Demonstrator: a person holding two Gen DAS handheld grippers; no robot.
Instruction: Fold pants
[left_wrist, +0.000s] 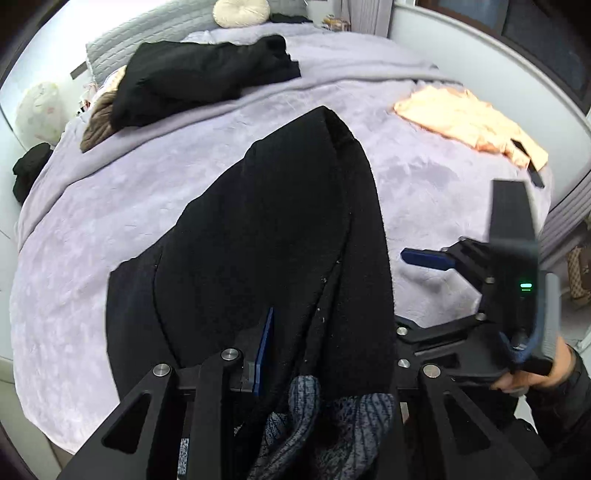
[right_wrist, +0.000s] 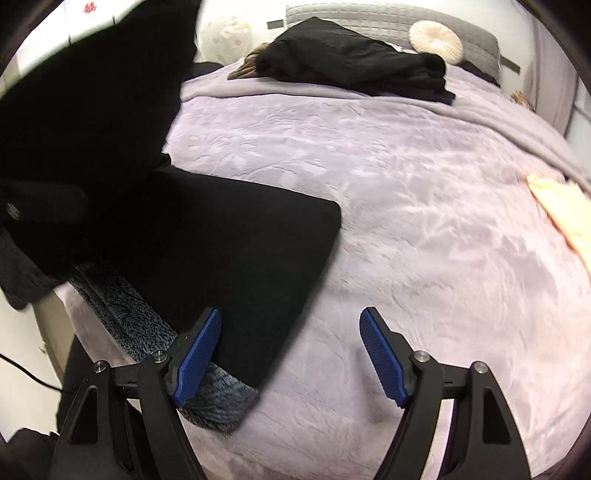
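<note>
Behind pants (left_wrist: 280, 229), black clothes pile (left_wrist: 192, 81)

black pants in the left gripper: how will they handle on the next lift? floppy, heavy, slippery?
Likely floppy: the black pants drape from the left gripper onto the bed without holding shape. Probably hefty for cloth, since a fleecy grey lining shows. Unlikely to slip: the surface looks fuzzy.

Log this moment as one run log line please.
left hand-held gripper: shut on black pants | right hand-held gripper: open, nothing between pads | pants: partly on lilac blanket
</note>
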